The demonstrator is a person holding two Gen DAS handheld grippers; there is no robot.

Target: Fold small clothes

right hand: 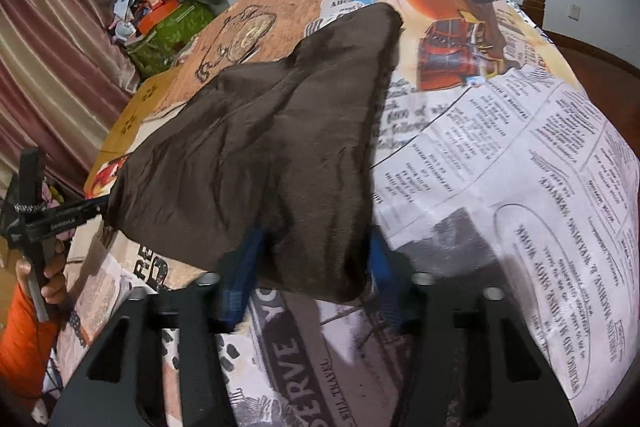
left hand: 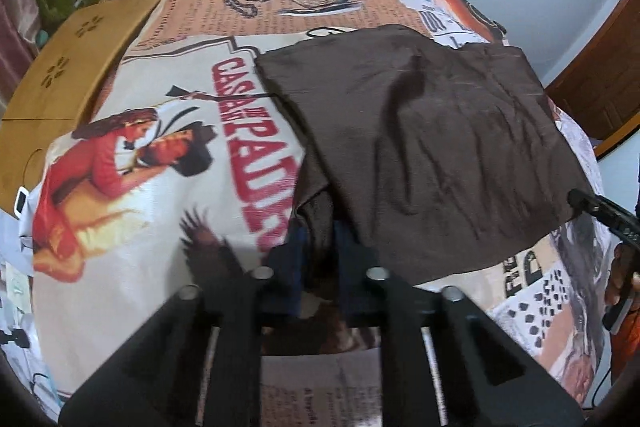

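Left wrist view shows a dark brown cloth (left hand: 432, 147) spread over a surface covered in a newspaper-and-poster print sheet (left hand: 132, 195); whether that surface is a bed or a desk cannot be told. The cloth fills the centre and right of the frame, wrinkled, with a raised crease running down its middle and a thin matte weave. Its lower left corner hangs down into the left gripper (left hand: 318, 259), whose blue-tipped jaws are clenched on that fabric. At the right edge of this frame the other tool pokes in beside the cloth's lower right corner. Right wrist view has the same cloth (right hand: 260, 155) in the centre, lifted along its near edge, with a rounded fold at the lower middle draped between the blue fingers (right hand: 240, 267) of the right gripper (right hand: 316, 267), jaws grasping that edge.
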